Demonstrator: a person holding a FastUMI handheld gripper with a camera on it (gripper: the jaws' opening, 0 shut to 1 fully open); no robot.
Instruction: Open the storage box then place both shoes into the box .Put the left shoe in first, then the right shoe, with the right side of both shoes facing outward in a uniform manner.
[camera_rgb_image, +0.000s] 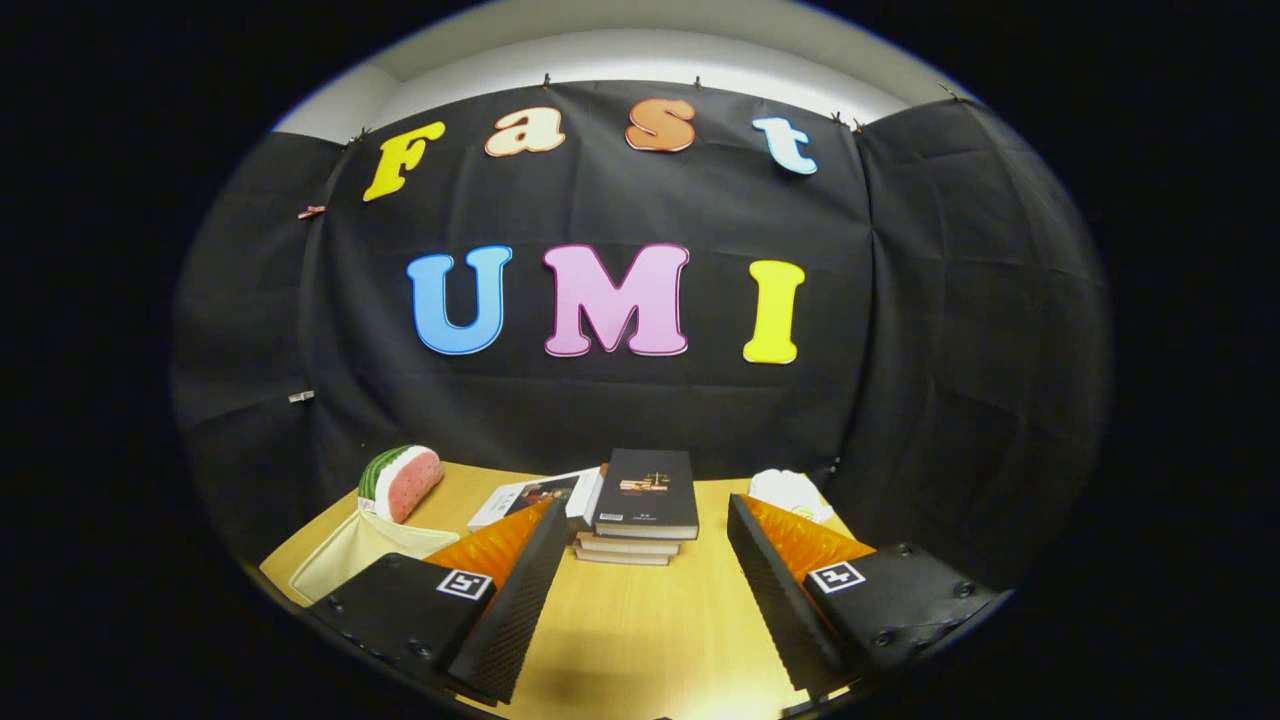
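My gripper is open and held above a wooden table, with nothing between its fingers. A cream fabric storage box lies to the left, partly hidden behind the left finger; I cannot tell how its lid stands. Just beyond the right finger a white rounded object, possibly a shoe, peeks out near the booth wall, mostly hidden.
A stack of books with a dark cover on top sits straight ahead, between and beyond the fingertips. A lighter book lies to its left. A watermelon-slice cushion rests behind the cream box. Black cloth walls close the table's far and right sides.
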